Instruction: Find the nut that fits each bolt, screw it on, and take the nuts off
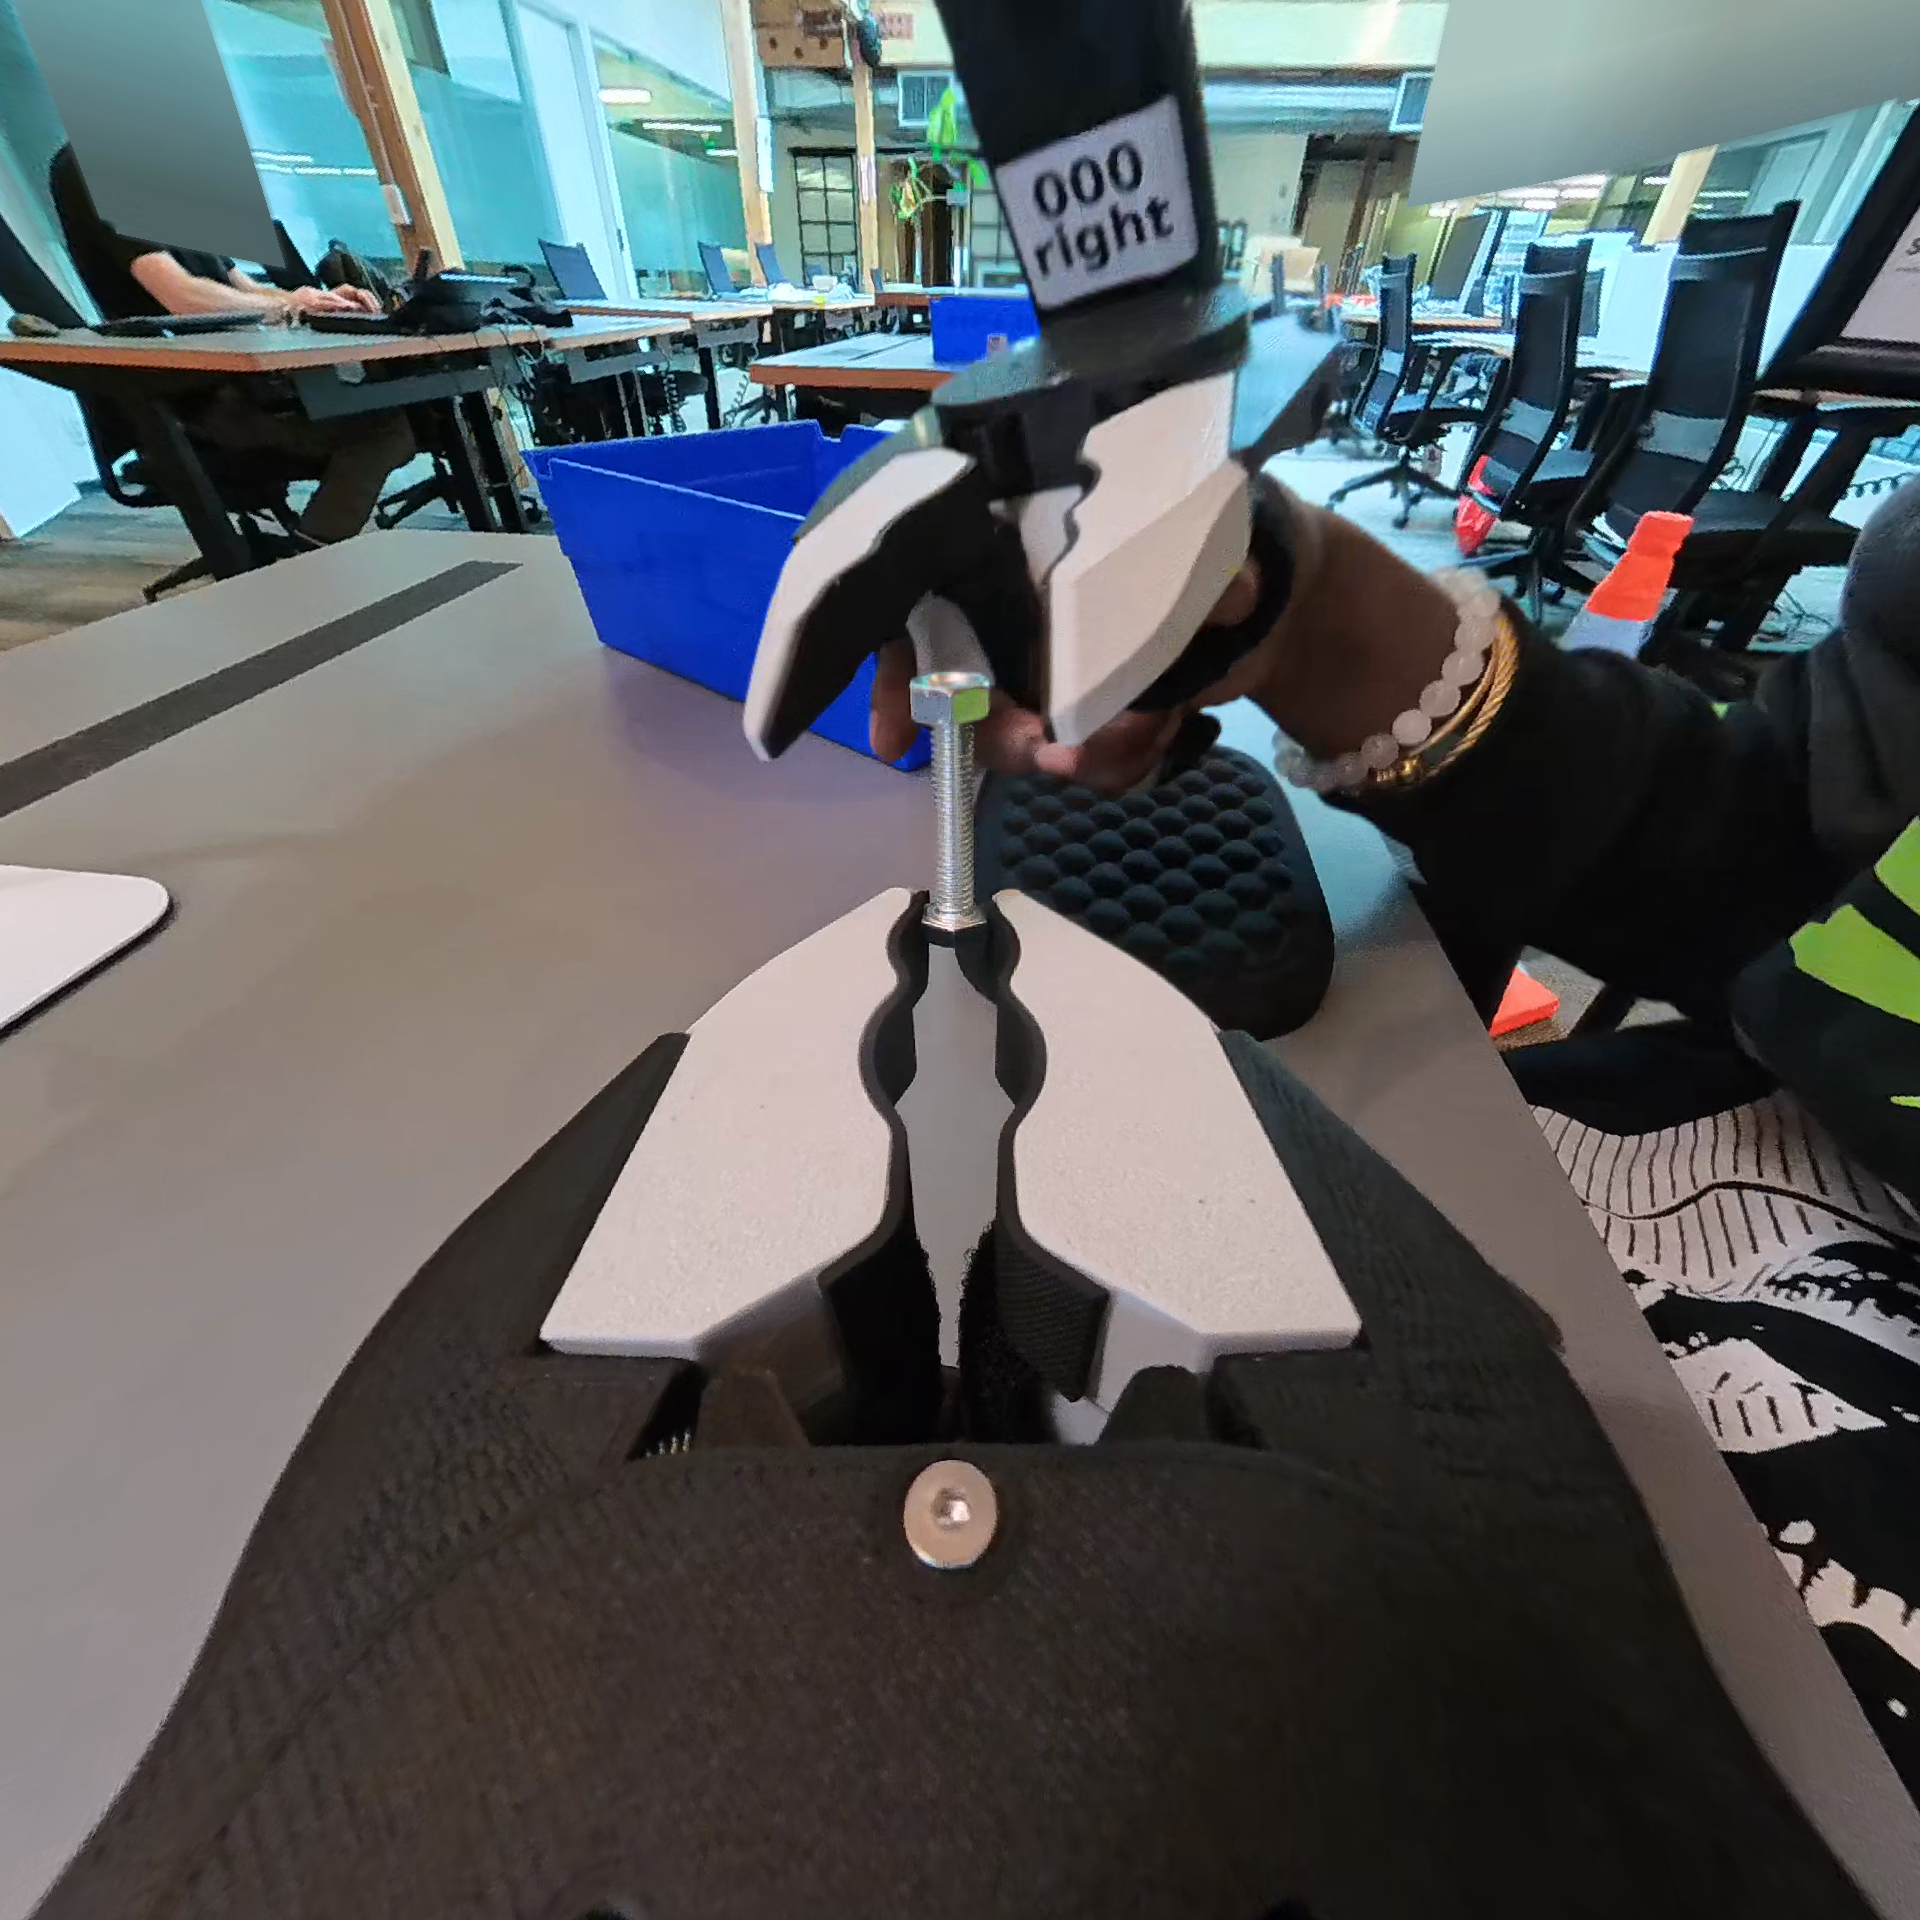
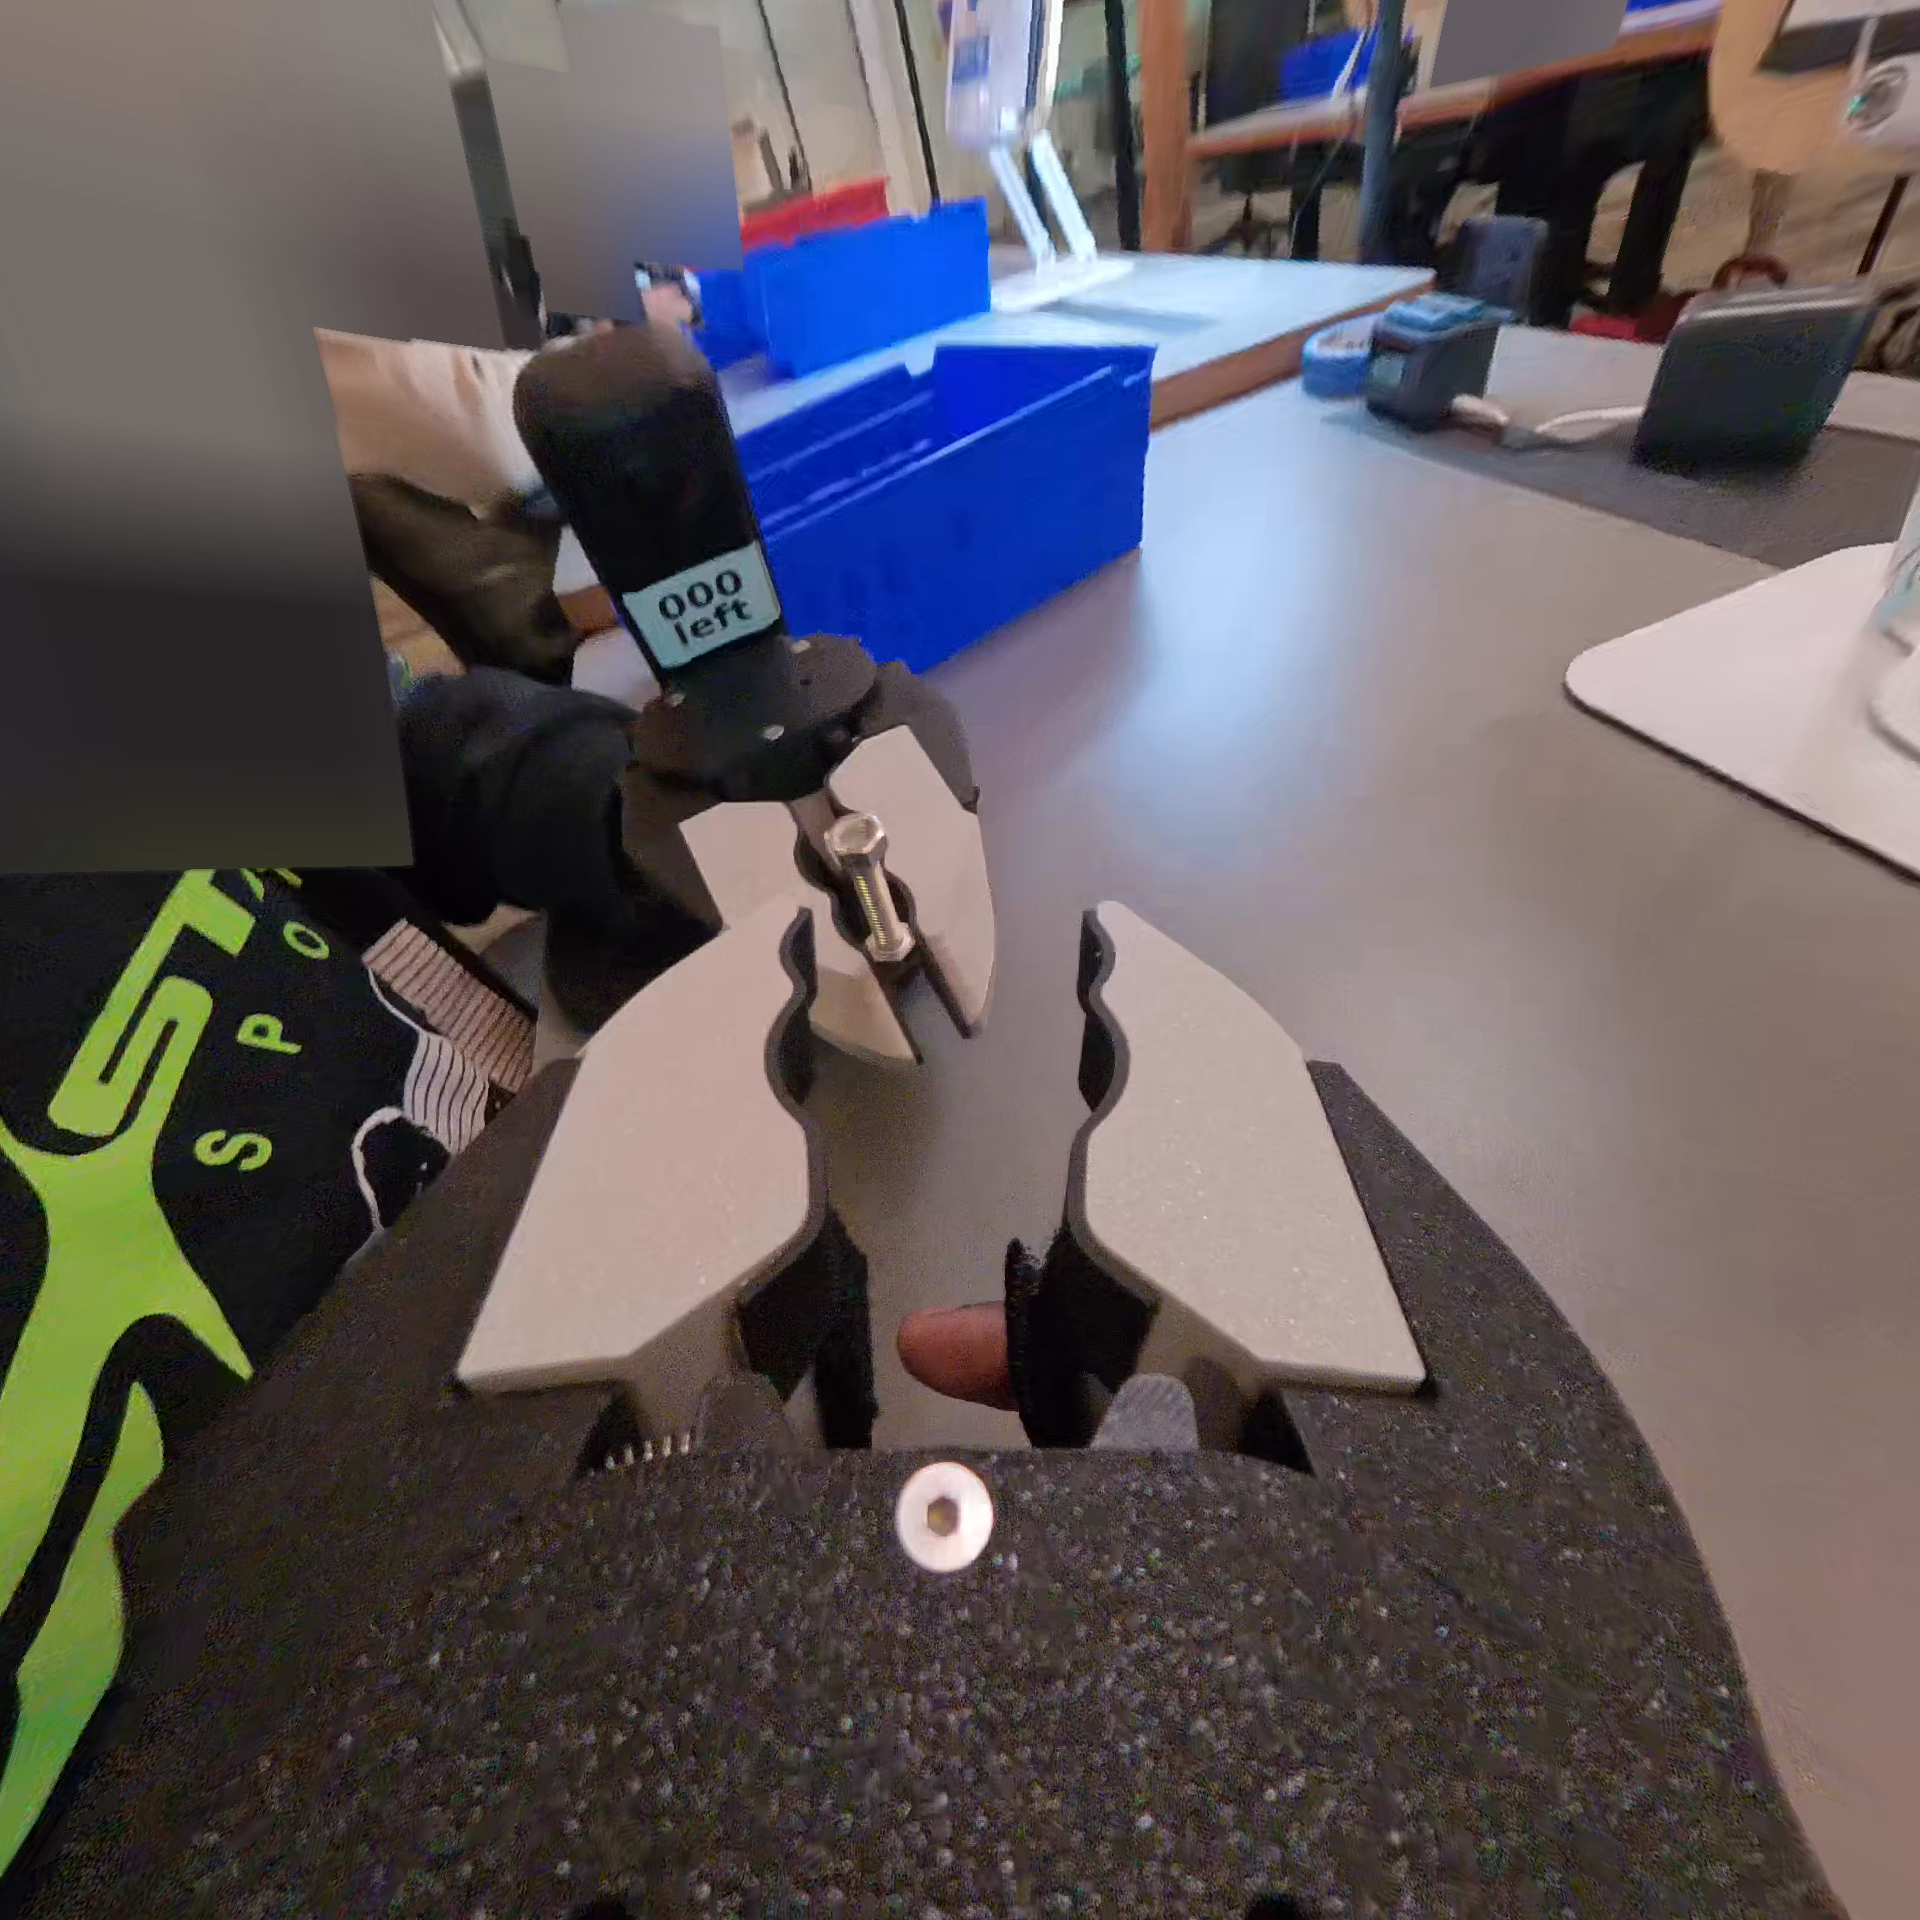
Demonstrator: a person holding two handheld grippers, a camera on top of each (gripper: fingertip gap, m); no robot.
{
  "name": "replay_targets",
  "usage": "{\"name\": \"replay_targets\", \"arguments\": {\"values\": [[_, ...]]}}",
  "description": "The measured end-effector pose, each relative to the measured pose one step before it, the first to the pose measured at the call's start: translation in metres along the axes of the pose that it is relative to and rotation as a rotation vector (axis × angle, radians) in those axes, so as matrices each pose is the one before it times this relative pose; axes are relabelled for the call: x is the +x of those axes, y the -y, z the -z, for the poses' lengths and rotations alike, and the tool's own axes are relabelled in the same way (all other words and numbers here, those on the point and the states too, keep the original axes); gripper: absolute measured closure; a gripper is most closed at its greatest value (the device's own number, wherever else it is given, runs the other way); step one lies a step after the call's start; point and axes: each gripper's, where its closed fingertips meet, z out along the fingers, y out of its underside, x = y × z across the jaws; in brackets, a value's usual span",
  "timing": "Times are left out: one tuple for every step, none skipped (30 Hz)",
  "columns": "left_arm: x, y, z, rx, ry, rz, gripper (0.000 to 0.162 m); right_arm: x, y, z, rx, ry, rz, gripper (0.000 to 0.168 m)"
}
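Observation:
A silver bolt [image 1: 953,821] stands upright, its lower end clamped between the tips of my left gripper [image 1: 954,906], which is shut on it. A hex piece [image 1: 951,698] sits at the bolt's top end; I cannot tell whether it is the head or a nut. My right gripper [image 1: 925,732] comes down from above, open, with its fingers either side of that top end and not touching it. In the right wrist view my right gripper [image 2: 945,925] is open and empty. Just beyond it the left gripper [image 2: 935,1023] holds the bolt [image 2: 873,894].
A blue bin [image 1: 686,561] stands on the grey table [image 1: 312,935] behind the grippers; it also shows in the right wrist view [image 2: 956,499]. A black bumpy pad [image 1: 1164,883] lies at the table's right edge. A white pad [image 2: 1745,707] lies on the table.

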Motion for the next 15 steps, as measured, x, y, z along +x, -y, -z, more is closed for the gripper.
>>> {"name": "replay_targets", "arguments": {"values": [[-0.00039, -0.00052, 0.00005, -0.0035, 0.0007, 0.0039, 0.152, -0.00345, 0.0026, -0.00092, -0.0029, 0.0032, 0.0218, 0.121], [-0.00013, 0.00048, 0.00033, 0.0025, -0.0004, 0.0025, 0.152, -0.00401, 0.00289, -0.00127, 0.003, 0.0089, 0.0194, 0.124], [0.00006, 0.00056, 0.00049, 0.0033, -0.0018, 0.0027, 0.152, -0.00323, 0.00194, -0.00161, 0.0006, 0.0092, 0.013, 0.126], [-0.00006, 0.00016, 0.00028, 0.0015, -0.0009, 0.002, 0.152, -0.00155, 0.00121, -0.00168, 0.0025, 0.0042, 0.0077, 0.128], [0.00029, -0.00003, 0.00002, -0.0003, -0.0017, 0.001, 0.152, -0.00073, 0.0009, -0.00164, 0.0064, 0.0035, 0.0039, 0.13], [0.00062, 0.00006, -0.00001, -0.0003, -0.0034, 0.0005, 0.152, -0.00057, 0.00106, -0.00166, 0.0106, 0.005, 0.0015, 0.132], [0.00077, -0.00001, -0.00012, -0.0001, -0.0033, -0.0009, 0.152, -0.00036, 0.00073, -0.00134, 0.011, 0.0034, 0.0001, 0.135], [0.00064, -0.0001, -0.00007, -0.0007, -0.0015, -0.0026, 0.152, -0.00022, -0.00017, -0.00129, 0.0053, 0.0017, 0.0006, 0.136], [0.00043, 0.00016, 0.00008, -0.0001, -0.0008, -0.0029, 0.152, -0.00035, -0.0007, -0.00089, 0.0005, 0.0006, 0.0041, 0.137], [0.00029, 0.00026, 0.00028, 0.0008, -0.0013, -0.0008, 0.152, -0.00048, -0.00066, -0.0007, 0.001, -0.0004, 0.0082, 0.14], [0.00019, 0.00026, 0.00017, 0.0014, -0.002, 0.0009, 0.152, -0.0006, 0.00027, -0.00029, 0.0066, -0.0015, 0.0111, 0.142], [0.00029, 0.00002, 0.00004, 0.0001, -0.0027, 0.001, 0.152, -0.00063, 0.00155, 0.00028, 0.0149, -0.0021, 0.0126, 0.149], [0.00052, -0.00018, -0.00011, -0.0016, -0.0035, 0.0008, 0.152, -0.00042, 0.00223, 0.00068, 0.0179, -0.003, 0.0098, 0.157], [0.00138, -0.00056, -0.00024, -0.0031, -0.0095, -0.0011, 0.152, 0.00011, 0.00248, 0.00089, 0.0158, -0.0045, 0.0051, 0.157], [0.00143, -0.00086, -0.00046, -0.0057, -0.0083, -0.0024, 0.152, -0.00041, 0.00355, 0.00156, 0.0225, -0.0006, 0.006, 0.157]]}}
